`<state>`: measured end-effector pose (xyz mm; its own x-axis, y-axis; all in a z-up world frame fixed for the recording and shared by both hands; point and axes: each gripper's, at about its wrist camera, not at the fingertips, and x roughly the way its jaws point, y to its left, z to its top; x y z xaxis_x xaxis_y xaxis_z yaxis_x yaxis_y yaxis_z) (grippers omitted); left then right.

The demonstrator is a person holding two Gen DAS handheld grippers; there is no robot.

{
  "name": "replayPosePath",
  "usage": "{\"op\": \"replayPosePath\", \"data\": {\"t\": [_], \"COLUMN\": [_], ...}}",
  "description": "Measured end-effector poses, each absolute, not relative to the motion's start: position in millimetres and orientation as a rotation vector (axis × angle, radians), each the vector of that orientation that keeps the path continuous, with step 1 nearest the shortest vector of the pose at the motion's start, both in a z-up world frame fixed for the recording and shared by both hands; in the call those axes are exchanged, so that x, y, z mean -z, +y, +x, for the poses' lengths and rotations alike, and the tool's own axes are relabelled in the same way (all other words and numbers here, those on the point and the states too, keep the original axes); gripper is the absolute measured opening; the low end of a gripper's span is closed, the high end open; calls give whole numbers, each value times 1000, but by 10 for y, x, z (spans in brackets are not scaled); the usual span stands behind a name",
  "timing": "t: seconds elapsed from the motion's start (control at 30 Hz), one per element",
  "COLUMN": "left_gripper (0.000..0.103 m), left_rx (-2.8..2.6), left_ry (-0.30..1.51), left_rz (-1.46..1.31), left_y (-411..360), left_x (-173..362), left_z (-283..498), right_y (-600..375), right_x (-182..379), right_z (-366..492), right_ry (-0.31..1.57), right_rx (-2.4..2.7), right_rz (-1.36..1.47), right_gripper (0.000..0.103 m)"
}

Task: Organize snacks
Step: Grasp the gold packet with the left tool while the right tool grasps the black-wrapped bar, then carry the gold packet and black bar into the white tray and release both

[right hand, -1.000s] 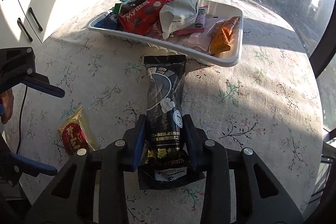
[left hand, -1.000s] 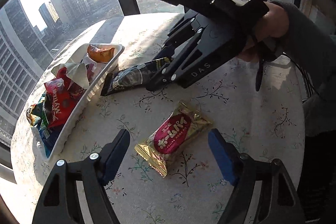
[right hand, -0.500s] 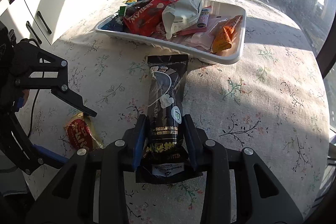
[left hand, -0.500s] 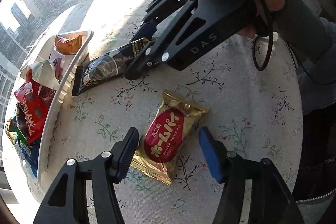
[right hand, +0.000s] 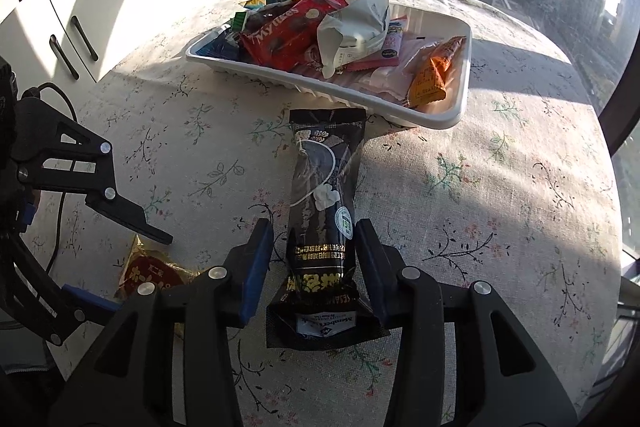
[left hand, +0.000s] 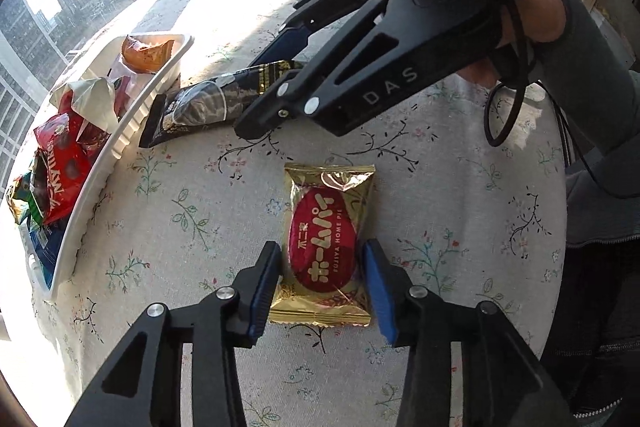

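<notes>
A gold and red pie packet [left hand: 325, 247] lies flat on the floral tablecloth. My left gripper [left hand: 322, 279] straddles it, blue pads close on both sides, not quite pressing; the packet also shows in the right wrist view [right hand: 150, 273]. My right gripper [right hand: 316, 259] has its pads a little off the sides of a long black snack packet [right hand: 325, 203], which lies on the table pointing at the white tray [right hand: 452, 115]. The black packet also shows in the left wrist view [left hand: 212, 103], with the right gripper [left hand: 276, 99] over its near end.
The white tray [left hand: 100, 171] holds several snack packets: a red Mylikes bag [right hand: 288, 31], a crumpled white-grey bag [right hand: 356, 27], an orange packet [right hand: 432, 75]. White cabinet doors [right hand: 72, 27] stand at the left. Windows lie beyond the table's round edge.
My left gripper has moved down over the gold packet and narrowed around it. My right gripper's jaws have opened a little from the black packet, which now rests on the table.
</notes>
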<state>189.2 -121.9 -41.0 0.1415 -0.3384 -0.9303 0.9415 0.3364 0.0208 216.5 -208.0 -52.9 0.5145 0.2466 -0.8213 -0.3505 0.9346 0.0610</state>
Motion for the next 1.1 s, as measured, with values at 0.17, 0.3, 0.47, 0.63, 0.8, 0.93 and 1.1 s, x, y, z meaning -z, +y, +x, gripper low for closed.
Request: {"op": "replayPosePath", "data": {"t": [0.17, 0.3, 0.47, 0.63, 0.8, 0.93, 1.1], "left_gripper": [32, 32, 32, 32, 32, 32, 32], "left_rx": [1035, 1029, 1015, 984, 962, 935, 899], "left_ry": [1047, 1055, 1056, 1036, 1008, 998, 982], "left_rz": [681, 613, 499, 402, 333, 292, 226], "left_y": [-1158, -1063, -797, -507, -354, -196, -216], "left_x": [395, 388, 355, 284, 187, 160, 82], "left_z": [1870, 1850, 1864, 1863, 1862, 1870, 1954], "right_y": [-2067, -2060, -2053, -2086, -2118, -2000, -1928], "right_x": [521, 519, 549, 575, 540, 570, 569], "right_z": [2152, 2130, 2129, 2187, 2287, 2333, 2335], "right_ry": [971, 974, 987, 1002, 1011, 1027, 1031], "right_rx": [-354, -357, -361, -357, -331, -310, -283], "right_rz": [-127, -132, -137, -97, -67, -140, -175], "right_gripper": [41, 41, 41, 41, 41, 42, 28]}}
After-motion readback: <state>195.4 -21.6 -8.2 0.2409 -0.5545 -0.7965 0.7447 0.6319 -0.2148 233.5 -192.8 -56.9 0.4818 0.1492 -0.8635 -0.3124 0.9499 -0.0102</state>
